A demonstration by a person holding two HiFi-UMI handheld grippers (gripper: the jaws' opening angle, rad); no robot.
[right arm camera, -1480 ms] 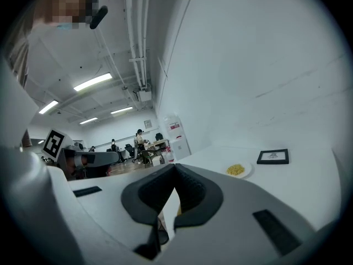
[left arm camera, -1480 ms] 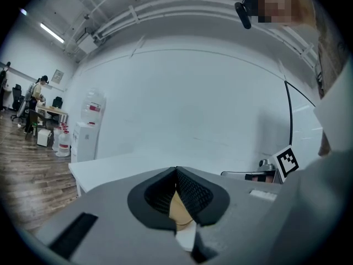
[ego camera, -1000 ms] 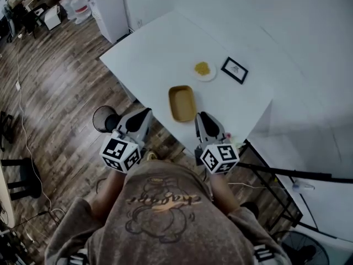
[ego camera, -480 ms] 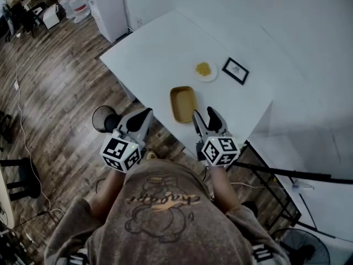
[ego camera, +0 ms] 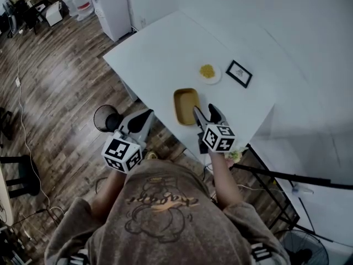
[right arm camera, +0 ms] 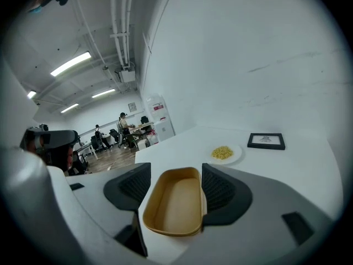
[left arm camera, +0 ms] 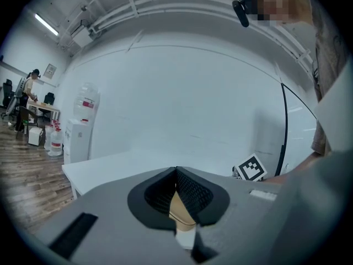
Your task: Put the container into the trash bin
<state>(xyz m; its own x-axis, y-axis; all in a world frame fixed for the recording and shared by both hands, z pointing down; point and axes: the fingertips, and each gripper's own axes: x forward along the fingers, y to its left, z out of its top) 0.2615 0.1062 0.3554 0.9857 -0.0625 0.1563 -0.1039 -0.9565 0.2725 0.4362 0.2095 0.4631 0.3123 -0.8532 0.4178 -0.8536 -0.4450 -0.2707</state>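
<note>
A tan rectangular container (ego camera: 186, 105) lies empty near the front edge of the white table (ego camera: 160, 54). My right gripper (ego camera: 204, 114) is low over the table at the container's near right end. Its jaws are opening. In the right gripper view the container (right arm camera: 175, 200) lies between the pads of the right gripper (right arm camera: 175, 173); the right pad is close against its rim and the left pad stands apart. My left gripper (ego camera: 144, 118) hangs off the table's front edge, above the floor. Its pads meet in the left gripper view (left arm camera: 176, 175). A dark round trash bin (ego camera: 105, 118) stands on the floor just left of it.
Behind the container are a small white plate of yellow food (ego camera: 207, 72) and a black-framed card (ego camera: 239, 73). A white cabinet (ego camera: 110, 7) stands at the table's far left corner. A black stand (ego camera: 276, 175) is at the right, and a dark stool (ego camera: 19, 175) on the wood floor at the left.
My right gripper has moved forward and down to the container, and its jaws have gone from shut to wide apart. The left gripper has stayed in place.
</note>
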